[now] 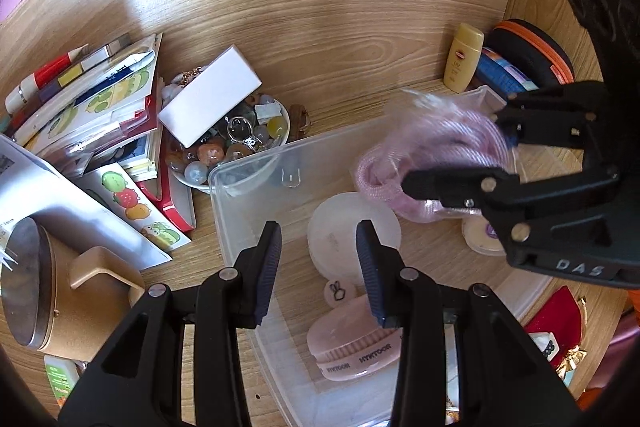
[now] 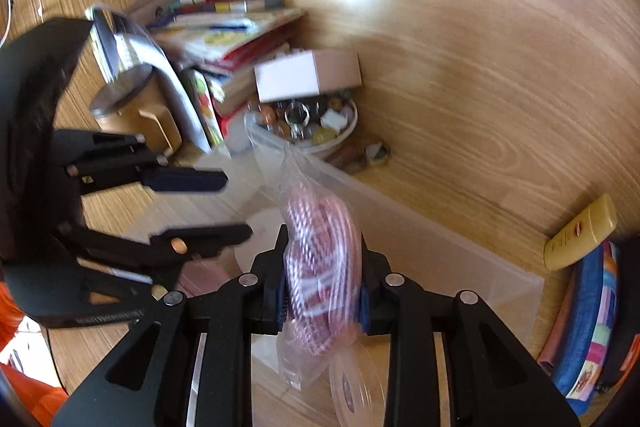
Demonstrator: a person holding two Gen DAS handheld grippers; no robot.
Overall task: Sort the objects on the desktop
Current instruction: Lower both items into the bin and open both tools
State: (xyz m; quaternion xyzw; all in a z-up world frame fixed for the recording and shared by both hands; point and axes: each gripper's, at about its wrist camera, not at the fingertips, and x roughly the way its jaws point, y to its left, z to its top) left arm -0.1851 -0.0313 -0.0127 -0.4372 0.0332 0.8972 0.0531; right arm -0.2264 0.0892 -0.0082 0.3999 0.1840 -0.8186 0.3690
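Right wrist view: the right gripper (image 2: 322,279) has its two pads pressed against a clear bag (image 2: 320,259) of pink-and-white cord, so the jaws stand only as far apart as the bag is thick. The bag hangs over the open clear bin (image 2: 460,259), with its top corner reaching up past the bin's far rim. This frame is blurred, so whether the bag touches the bin floor cannot be told.

Left wrist view: the left gripper (image 1: 318,263) is partly open and holds nothing. It hangs over the bin (image 1: 240,187), with its fingertips to either side of a round white case (image 1: 344,227) lying on the bin floor. A pink brush (image 1: 352,343) lies in the bin nearer the camera than the case, and a small round tag with a rabbit mark (image 1: 339,291) lies between them. The bag (image 1: 432,155) hangs over the right half of the bin.

A bowl (image 1: 224,151) of beads stands just beyond the bin's far left corner, with a white box (image 1: 210,101) resting on it. A stack of books (image 1: 100,103) lies left of the bin. A yellow bottle (image 1: 464,57) stands beyond the bin's far right corner.
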